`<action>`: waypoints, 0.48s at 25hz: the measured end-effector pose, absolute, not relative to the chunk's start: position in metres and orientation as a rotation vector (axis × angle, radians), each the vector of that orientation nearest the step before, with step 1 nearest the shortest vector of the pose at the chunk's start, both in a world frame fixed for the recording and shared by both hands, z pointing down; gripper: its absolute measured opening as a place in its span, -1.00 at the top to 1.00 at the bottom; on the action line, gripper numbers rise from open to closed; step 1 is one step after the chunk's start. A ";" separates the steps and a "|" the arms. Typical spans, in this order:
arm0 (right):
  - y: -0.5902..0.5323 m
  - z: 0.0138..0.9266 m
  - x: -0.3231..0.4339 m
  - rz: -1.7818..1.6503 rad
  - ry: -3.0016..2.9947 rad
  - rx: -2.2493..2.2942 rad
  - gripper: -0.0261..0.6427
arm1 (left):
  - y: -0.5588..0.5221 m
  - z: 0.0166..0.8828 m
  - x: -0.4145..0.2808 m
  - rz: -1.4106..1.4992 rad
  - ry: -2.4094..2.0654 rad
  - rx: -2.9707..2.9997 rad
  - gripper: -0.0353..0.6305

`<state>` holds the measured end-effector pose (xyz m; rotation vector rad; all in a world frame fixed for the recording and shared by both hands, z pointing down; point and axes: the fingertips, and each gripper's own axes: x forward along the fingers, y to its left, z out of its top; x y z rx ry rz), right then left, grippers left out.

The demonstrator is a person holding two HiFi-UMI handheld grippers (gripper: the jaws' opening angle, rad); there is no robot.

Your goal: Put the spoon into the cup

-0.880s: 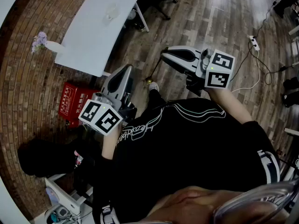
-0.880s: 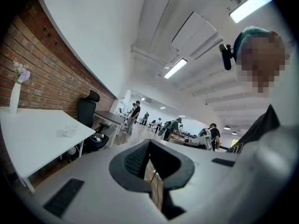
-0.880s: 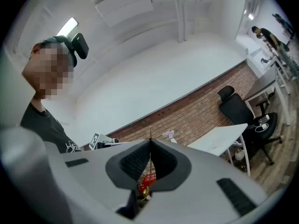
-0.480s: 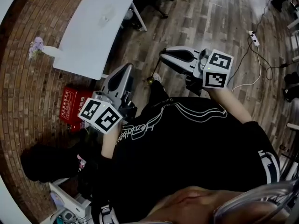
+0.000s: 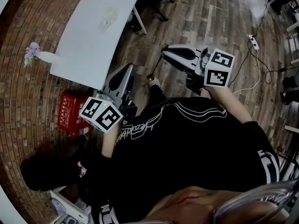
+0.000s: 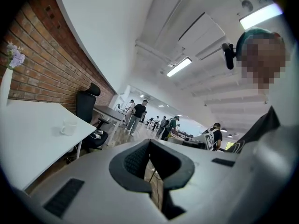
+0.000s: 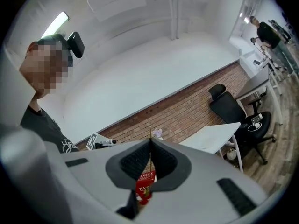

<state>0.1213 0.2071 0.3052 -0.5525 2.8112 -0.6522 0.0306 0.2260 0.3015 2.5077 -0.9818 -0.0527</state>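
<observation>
A clear cup (image 5: 109, 17) stands on the white table (image 5: 88, 45) at the upper left; in the left gripper view the cup (image 6: 68, 126) sits near that table's (image 6: 28, 139) edge. No spoon shows in any view. My left gripper (image 5: 127, 68) is held in front of the person's chest, short of the table, jaws shut and empty (image 6: 149, 143). My right gripper (image 5: 163, 54) is held to the right over the wooden floor, also shut with nothing in it (image 7: 150, 141).
A white vase with purple flowers (image 5: 36, 54) stands at the table's left corner by the brick wall. A red box (image 5: 70, 112) lies on the floor below the table. A black office chair (image 6: 88, 111) stands behind the table. A power strip (image 5: 253, 42) with cables lies at right.
The table, vase and red box have drifted slightly in the head view. Both grippers keep their places in front of the body and stay shut.
</observation>
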 end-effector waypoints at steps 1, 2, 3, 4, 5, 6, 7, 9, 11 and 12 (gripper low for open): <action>0.195 0.305 0.114 -0.660 2.813 -0.555 0.93 | 0.214 0.303 0.022 -0.053 -0.986 2.498 0.88; 0.183 0.304 0.108 -0.668 2.813 -0.557 0.93 | 0.202 0.305 0.014 -0.053 -0.990 2.491 0.88; 0.170 0.304 0.101 -0.677 2.813 -0.560 0.93 | 0.190 0.306 0.006 -0.053 -0.991 2.483 0.88; 0.157 0.304 0.094 -0.687 2.815 -0.563 0.93 | 0.177 0.307 -0.002 -0.054 -0.991 2.475 0.88; 0.143 0.305 0.087 -0.697 2.817 -0.566 0.93 | 0.163 0.309 -0.010 -0.054 -0.992 2.467 0.88; 0.127 0.305 0.080 -0.707 2.820 -0.571 0.93 | 0.148 0.310 -0.017 -0.055 -0.992 2.458 0.88; 0.111 0.307 0.074 -0.718 2.822 -0.577 0.93 | 0.133 0.312 -0.024 -0.057 -0.993 2.446 0.88; 0.079 0.309 0.063 -0.739 2.818 -0.588 0.93 | 0.100 0.316 -0.037 -0.062 -0.991 2.423 0.88; 0.047 0.309 0.052 -0.758 2.816 -0.595 0.93 | 0.066 0.315 -0.050 -0.063 -0.985 2.409 0.88; 0.031 0.309 0.046 -0.766 2.819 -0.597 0.93 | 0.049 0.315 -0.057 -0.061 -0.983 2.407 0.88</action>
